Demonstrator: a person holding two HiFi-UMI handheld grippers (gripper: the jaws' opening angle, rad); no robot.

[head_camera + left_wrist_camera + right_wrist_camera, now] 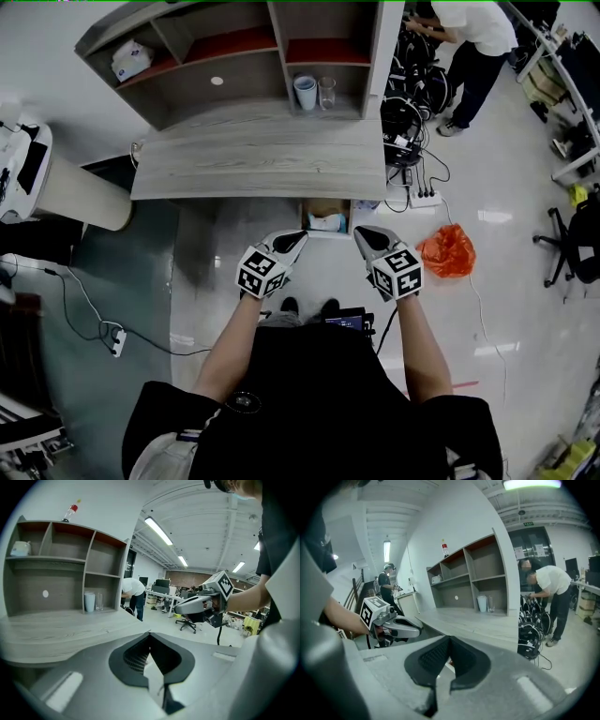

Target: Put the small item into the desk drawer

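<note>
Nearest the head camera is the person's black shirt (pixel 319 394), with both bare forearms stretched forward over the pale floor (pixel 506 309). At their ends the left gripper (pixel 298 240) and the right gripper (pixel 362 233) are held side by side, apart from each other, tips aimed at the desk. Each gripper's own view shows its jaws pressed together with nothing between them — both are empty.

Just beyond the tips, under the front edge of the grey wooden desk (pixel 253 164), sits an open brown compartment (pixel 325 208) with a white-and-blue packet (pixel 326 223) inside. Whether it is the desk drawer or a carton on the floor cannot be told. To its right on the floor lie a crumpled orange bag (pixel 446 251) and a white power strip (pixel 424 198).

Which object is the small item cannot be told either. In the lower right compartment of the shelf unit (pixel 187 94) on the desk, a white cup (pixel 305 92) and a clear glass (pixel 326 92) stand just beside each other. A white pack (pixel 131 59) lies in an upper left compartment, and a red-capped bottle (pixel 70 512) stands on top of the unit.

Farthest off, a person in a white shirt (pixel 473 23) bends over a heap of black cables (pixel 412 70).
</note>
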